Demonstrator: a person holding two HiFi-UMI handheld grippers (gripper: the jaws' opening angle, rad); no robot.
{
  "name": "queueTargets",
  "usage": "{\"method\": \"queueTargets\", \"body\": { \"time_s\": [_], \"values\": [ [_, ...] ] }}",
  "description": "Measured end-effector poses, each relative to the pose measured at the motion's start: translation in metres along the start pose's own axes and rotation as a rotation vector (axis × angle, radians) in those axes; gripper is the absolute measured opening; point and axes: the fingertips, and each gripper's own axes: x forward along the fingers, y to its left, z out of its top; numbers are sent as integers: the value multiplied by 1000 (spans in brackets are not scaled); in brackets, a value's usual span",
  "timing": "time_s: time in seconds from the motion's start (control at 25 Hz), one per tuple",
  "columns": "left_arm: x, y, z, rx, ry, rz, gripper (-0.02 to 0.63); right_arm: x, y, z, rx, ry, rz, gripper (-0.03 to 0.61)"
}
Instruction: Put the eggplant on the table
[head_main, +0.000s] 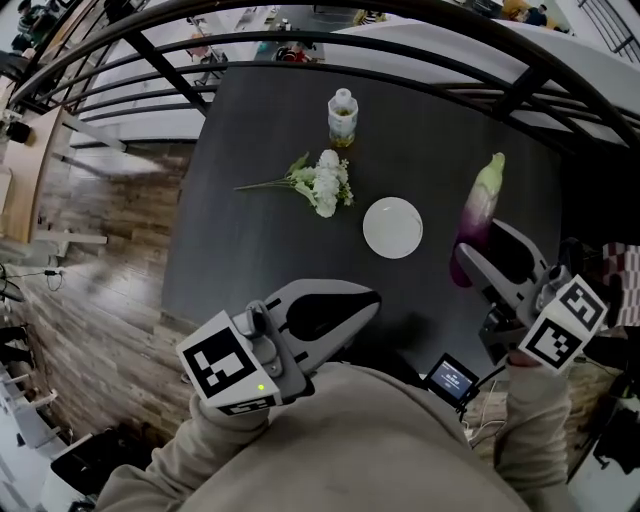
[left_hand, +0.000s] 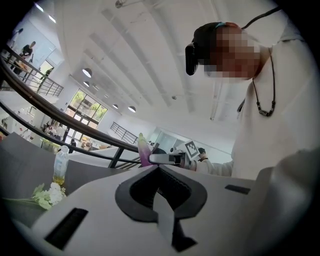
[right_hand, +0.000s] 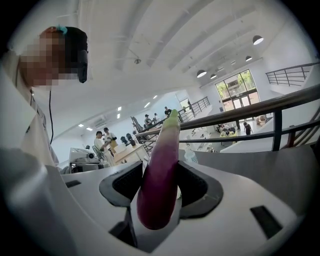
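The step in hand looked to be the setting-down. The right claw (head_main: 482, 243) was clamped wide on the eggplant (right_hand: 161, 170), its pads pressing the purple body on both sides near the blunt end. It would best be done by bringing the eggplant low over the bare dark worktop (head_main: 260, 250), tipping it until its length lay nearly flat, and only then spreading the jaws, lest it drop and roll. The free patch at 3 o'clock of the plate (head_main: 392, 227) seemed the safe spot, well apart from the flowers (head_main: 322, 182) and the bottle (head_main: 342, 116). In the head view the eggplant ran out of the claw toward 12 o'clock, green tip farthest from the person and blunt end seated between the jaws; whether it touched the worktop could not be told. In the right gripper view it stood along the jaws' line, dead centre, rising past their tips. The left claw (left_hand: 159, 172) was closed with nothing in it, near the person's body at 7 o'clock of the plate.
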Motion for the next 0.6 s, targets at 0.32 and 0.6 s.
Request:
{"method": "queueTargets", "body": {
  "time_s": [0.32, 0.6],
  "values": [
    [-20, 11, -17, -34, -12, 74, 5, 36, -17, -28, 13, 77, 32, 227],
    [-35, 25, -27, -49, -33, 134, 5, 61, -34, -54, 0, 160, 39, 227]
  ]
}}
